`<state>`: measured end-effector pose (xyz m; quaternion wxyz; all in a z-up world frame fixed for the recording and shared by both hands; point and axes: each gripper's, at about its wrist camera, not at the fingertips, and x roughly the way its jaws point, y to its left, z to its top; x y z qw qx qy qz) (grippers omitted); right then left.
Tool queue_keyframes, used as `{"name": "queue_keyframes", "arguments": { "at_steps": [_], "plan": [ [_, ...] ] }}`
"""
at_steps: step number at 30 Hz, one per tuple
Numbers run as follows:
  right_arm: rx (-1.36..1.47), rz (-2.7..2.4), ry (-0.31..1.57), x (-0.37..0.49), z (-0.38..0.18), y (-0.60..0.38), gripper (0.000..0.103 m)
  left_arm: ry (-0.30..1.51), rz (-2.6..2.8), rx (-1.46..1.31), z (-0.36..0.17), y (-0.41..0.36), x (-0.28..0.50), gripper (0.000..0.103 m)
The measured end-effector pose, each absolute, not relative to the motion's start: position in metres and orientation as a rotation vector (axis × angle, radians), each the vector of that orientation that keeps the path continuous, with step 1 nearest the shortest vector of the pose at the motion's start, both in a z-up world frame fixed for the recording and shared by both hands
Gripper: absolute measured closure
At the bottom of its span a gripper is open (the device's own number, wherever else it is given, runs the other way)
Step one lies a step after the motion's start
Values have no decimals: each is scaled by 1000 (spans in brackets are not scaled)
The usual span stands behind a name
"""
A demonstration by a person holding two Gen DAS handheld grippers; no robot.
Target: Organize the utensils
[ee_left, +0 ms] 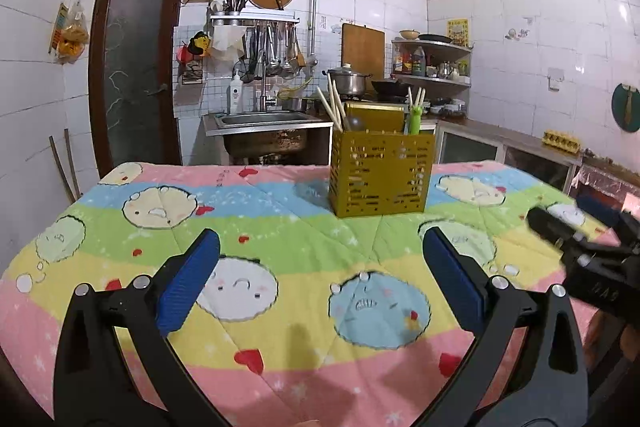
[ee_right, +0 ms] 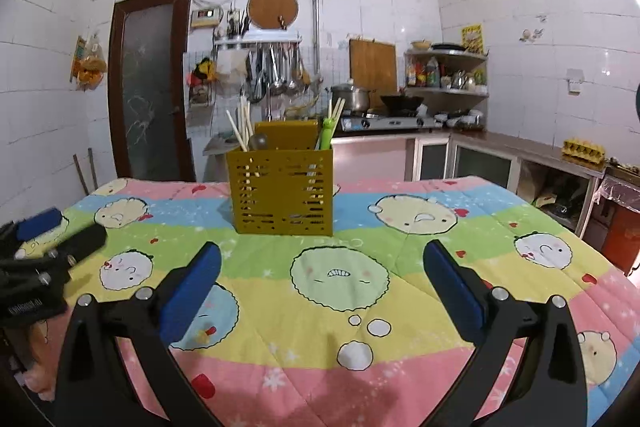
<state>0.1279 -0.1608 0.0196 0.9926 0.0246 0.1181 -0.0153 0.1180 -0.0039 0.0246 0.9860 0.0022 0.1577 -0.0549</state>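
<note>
A mustard-yellow slotted utensil holder (ee_left: 380, 173) (ee_right: 282, 189) stands upright on the cartoon-print cloth. Pale chopsticks (ee_left: 332, 105) (ee_right: 239, 131) lean out of its left side. A metal spoon bowl (ee_right: 258, 141) shows beside them, and a green-handled utensil (ee_left: 414, 119) (ee_right: 326, 135) with chopsticks stands at its right side. My left gripper (ee_left: 322, 277) is open over the near cloth, nothing between its blue pads. My right gripper (ee_right: 322, 285) is open too and holds nothing. Both hang well short of the holder. Each gripper shows at the edge of the other's view.
The cloth-covered table (ee_left: 280, 247) (ee_right: 420, 291) ends just behind the holder. Beyond it are a steel sink (ee_left: 264, 119), a stove with a pot (ee_right: 352, 99) and wok, hanging ladles (ee_left: 272, 51), a corner shelf (ee_right: 448, 75) and a dark door (ee_left: 132, 67).
</note>
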Motion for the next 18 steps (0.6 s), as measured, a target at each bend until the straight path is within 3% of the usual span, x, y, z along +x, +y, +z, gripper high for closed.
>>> {"name": "queue_keyframes", "arguments": {
  "at_steps": [18],
  "plan": [
    [64, -77, 257, 117, 10, -164, 4, 305, -132, 25, 14, -12, 114, 5]
  ]
}}
